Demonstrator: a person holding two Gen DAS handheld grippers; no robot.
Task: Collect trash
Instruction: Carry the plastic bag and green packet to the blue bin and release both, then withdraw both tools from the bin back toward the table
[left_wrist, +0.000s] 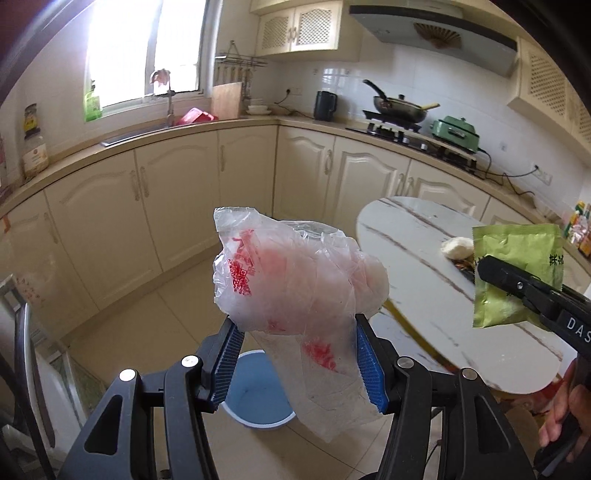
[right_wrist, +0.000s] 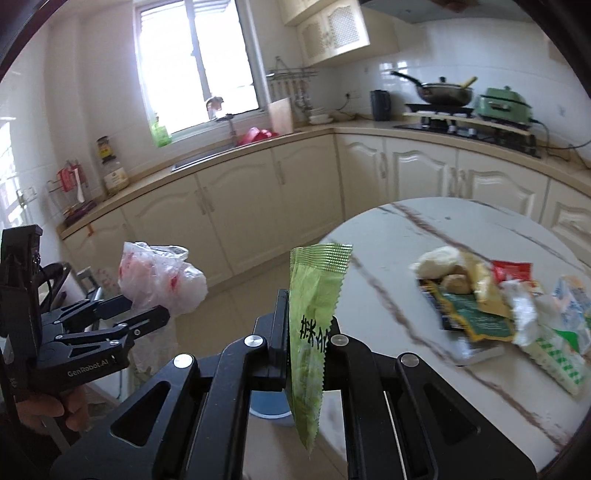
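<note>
**Plastic and foil, one piece in each gripper**

Crumpled clear plastic bag (left_wrist: 295, 280) with red print sits pinched between the blue pads of the left gripper (left_wrist: 295, 354), jaws half spread around it. Below them stands a blue bucket (left_wrist: 255, 398); what it holds is unclear. The right gripper (right_wrist: 306, 350) is clamped narrow on a green packet (right_wrist: 314, 317). Beyond, to its right, more wrappers (right_wrist: 509, 310) lie on the marble table (right_wrist: 406, 236).

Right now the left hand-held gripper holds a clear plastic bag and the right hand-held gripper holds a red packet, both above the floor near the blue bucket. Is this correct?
Not quite. The packet in the right hand-held gripper is green, not red; the right wrist view shows it. The rest stands: the left hand-held gripper holds the clear plastic bag, with the blue bucket below.
</note>
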